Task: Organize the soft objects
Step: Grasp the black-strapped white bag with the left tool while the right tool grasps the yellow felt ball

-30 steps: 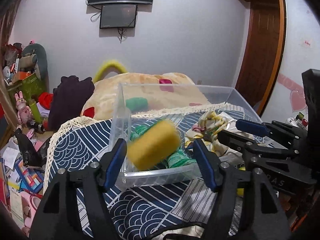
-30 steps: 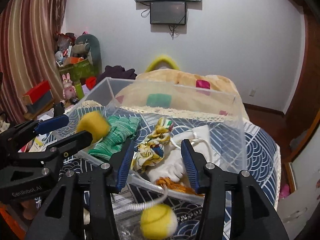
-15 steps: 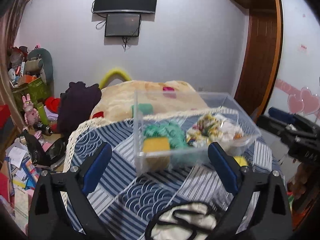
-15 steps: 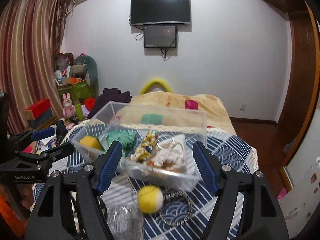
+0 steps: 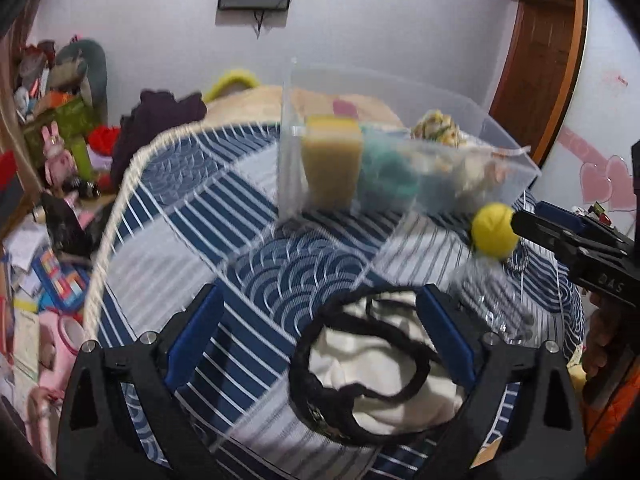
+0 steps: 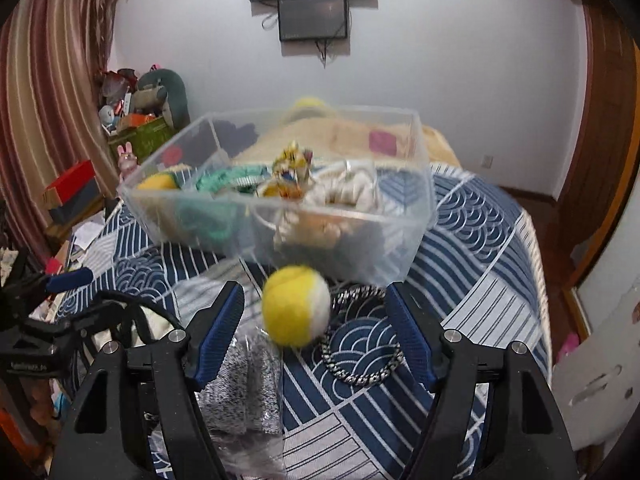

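Note:
A clear plastic bin point(image 5: 508, 160) point(image 6: 416, 216) stands on the blue patterned cloth. It holds a yellow sponge point(image 5: 330, 168) point(image 6: 158, 181), green fabric point(image 5: 384, 176), a yellow printed scrunchie point(image 6: 290, 174) and white cloth. My left gripper point(image 5: 318, 336) is open and empty, low over a white cloth with a black strap point(image 5: 372, 364). My right gripper point(image 6: 314, 344) is open and empty, with a yellow and white ball point(image 6: 296, 306) point(image 5: 493, 231) between its fingers on the cloth. A grey knit piece in a clear bag point(image 6: 244, 384) lies by its left finger.
A black and white braided cord ring point(image 6: 360, 372) lies right of the ball. The cloth's lace edge point(image 5: 116, 216) drops to a cluttered floor on the left. A bed with a beige blanket point(image 5: 248, 100) is behind the bin. A wooden door point(image 5: 540, 52) stands at right.
The yellow sponge left my left gripper and now sits in the bin. Both grippers pulled back from the bin, opened wider and dropped lower toward the cloth items.

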